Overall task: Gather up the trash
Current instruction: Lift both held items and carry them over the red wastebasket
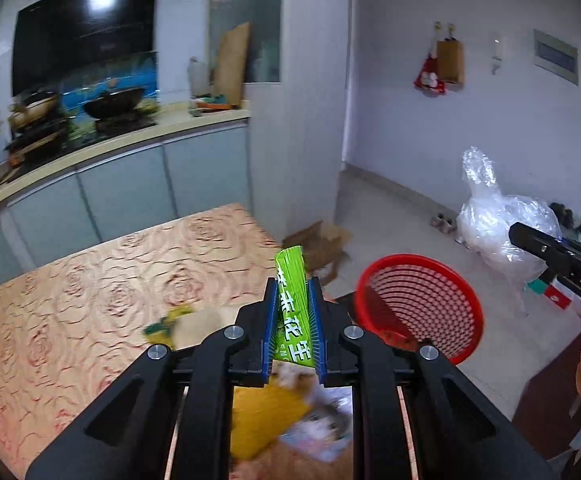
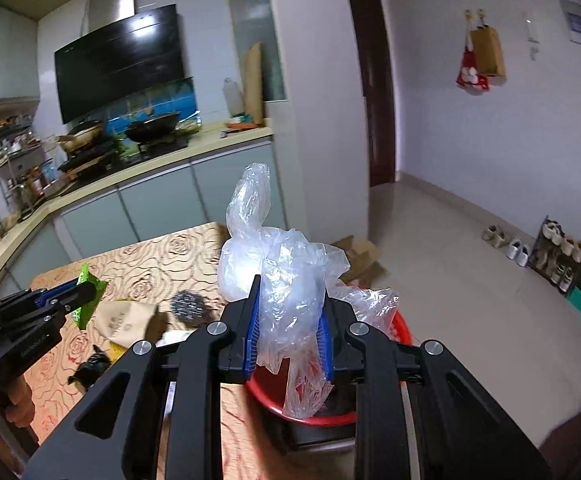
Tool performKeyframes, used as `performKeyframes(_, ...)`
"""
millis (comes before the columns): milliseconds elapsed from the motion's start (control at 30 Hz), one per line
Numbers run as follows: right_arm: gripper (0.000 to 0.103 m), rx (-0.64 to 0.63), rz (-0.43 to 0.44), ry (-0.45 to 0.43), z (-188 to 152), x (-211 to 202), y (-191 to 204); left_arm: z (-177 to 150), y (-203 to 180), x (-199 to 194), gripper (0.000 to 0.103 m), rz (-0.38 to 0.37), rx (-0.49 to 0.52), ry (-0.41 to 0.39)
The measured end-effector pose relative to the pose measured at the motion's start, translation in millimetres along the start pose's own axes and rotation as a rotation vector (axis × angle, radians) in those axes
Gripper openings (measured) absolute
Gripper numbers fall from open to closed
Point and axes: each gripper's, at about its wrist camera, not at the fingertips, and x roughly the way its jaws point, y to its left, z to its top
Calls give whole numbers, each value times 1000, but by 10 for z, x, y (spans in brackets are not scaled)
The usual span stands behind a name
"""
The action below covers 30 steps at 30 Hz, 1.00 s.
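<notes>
Your left gripper [image 1: 294, 296] is clamped on the green snack wrapper [image 1: 292, 304], which stands up between its blue pads above the rose-patterned tablecloth [image 1: 90, 288]. Blurred yellow packets [image 1: 266, 416] lie beneath it. To the right sits the red mesh basket [image 1: 420, 304], just off the table's edge. Your right gripper [image 2: 290, 312] pinches the crumpled clear plastic bag [image 2: 282, 272], directly above that basket.

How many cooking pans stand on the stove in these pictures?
2. A golden pan stands on the left burner and a black wok on the right burner. More pans may be hidden beyond the picture's left edge.
</notes>
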Motion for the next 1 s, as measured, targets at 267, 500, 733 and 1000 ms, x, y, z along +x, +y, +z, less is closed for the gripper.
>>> performKeyframes(267, 24, 36, -55, 10, -69, 13, -304, 115, -404, 213, 14, -71, 29, 5)
performKeyframes(500, 24, 56, -82, 35, -129, 105, -448, 180, -669, 440, 15, -135, 39, 26)
performKeyframes(733, 24, 74, -105, 77, -229, 247, -551, 161, -881, 856, 15, -175, 53, 102)
performKeyframes(1000, 24, 65, -123, 130, -316, 474, -612, 51, -966, 1175, 15, -179, 55, 174)
